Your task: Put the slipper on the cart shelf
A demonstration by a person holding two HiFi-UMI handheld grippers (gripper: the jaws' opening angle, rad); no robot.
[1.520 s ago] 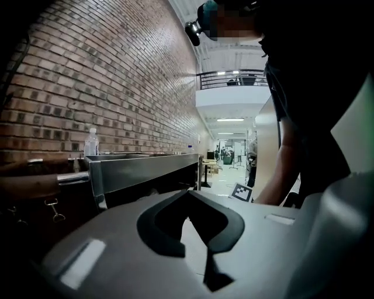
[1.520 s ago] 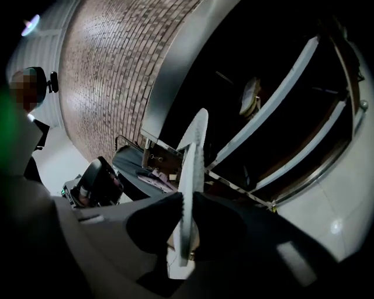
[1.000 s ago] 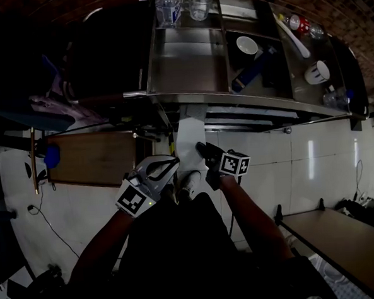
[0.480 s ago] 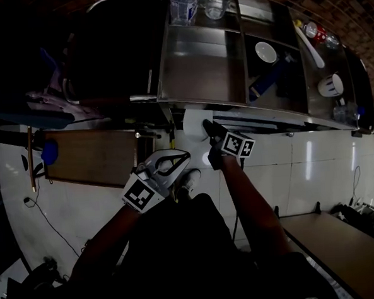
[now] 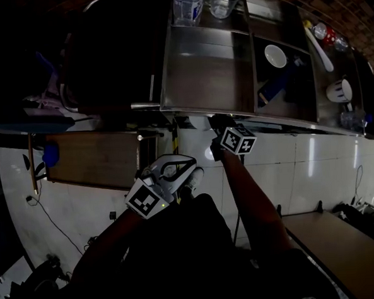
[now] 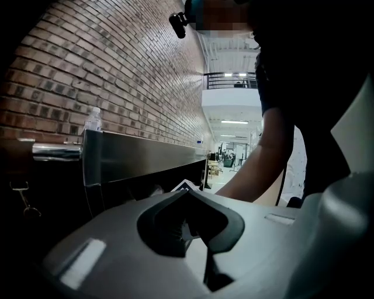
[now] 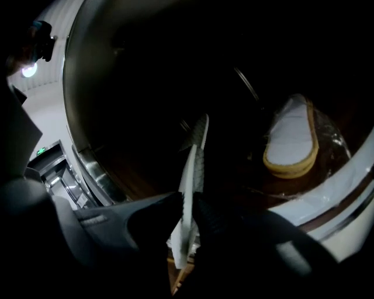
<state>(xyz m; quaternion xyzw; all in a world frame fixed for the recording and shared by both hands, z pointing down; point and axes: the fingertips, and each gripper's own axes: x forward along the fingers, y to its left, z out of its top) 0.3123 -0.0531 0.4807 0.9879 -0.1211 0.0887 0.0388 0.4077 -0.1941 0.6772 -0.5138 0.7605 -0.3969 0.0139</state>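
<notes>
Right gripper [image 7: 188,205] jaws pinch the slipper [image 7: 194,166] edge-on, upright between them; left gripper [image 6: 187,193] jaws closed together, holding nothing.

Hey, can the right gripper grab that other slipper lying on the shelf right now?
Probably not: the right gripper is shut on one slipper. The path to the other slipper looks clear, though.
</notes>
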